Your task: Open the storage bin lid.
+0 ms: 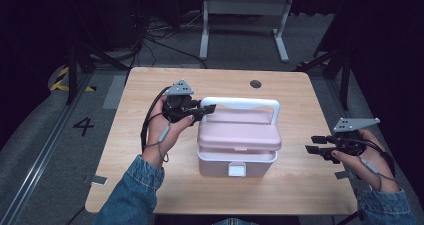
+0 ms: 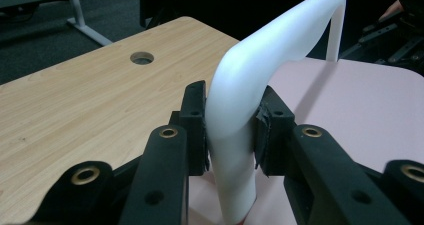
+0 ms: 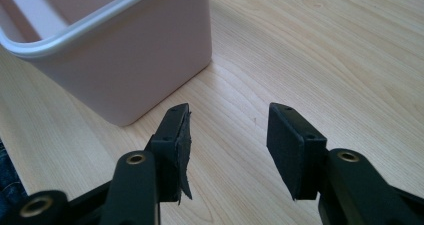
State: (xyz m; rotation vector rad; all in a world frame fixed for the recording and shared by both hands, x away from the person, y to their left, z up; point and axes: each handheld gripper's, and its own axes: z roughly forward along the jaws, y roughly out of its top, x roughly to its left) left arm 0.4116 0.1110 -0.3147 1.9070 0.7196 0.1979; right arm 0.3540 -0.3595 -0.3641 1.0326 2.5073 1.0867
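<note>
Left gripper (image 2: pixel 230 135): no gap between jaws, white handle (image 2: pixel 260 60) fills it, pads touching both sides. Beyond jaws: pink lid (image 2: pixel 370 115) on one side, bare table (image 2: pixel 75 115) with round hole (image 2: pixel 142 58) on other. Right gripper (image 3: pixel 227 145): jaws apart, bare wood between and ahead, free passage. Pink box (image 3: pixel 125 70) ahead of one jaw tip, near, not touching; blocks that side. Other jaw side clear tabletop.
</note>
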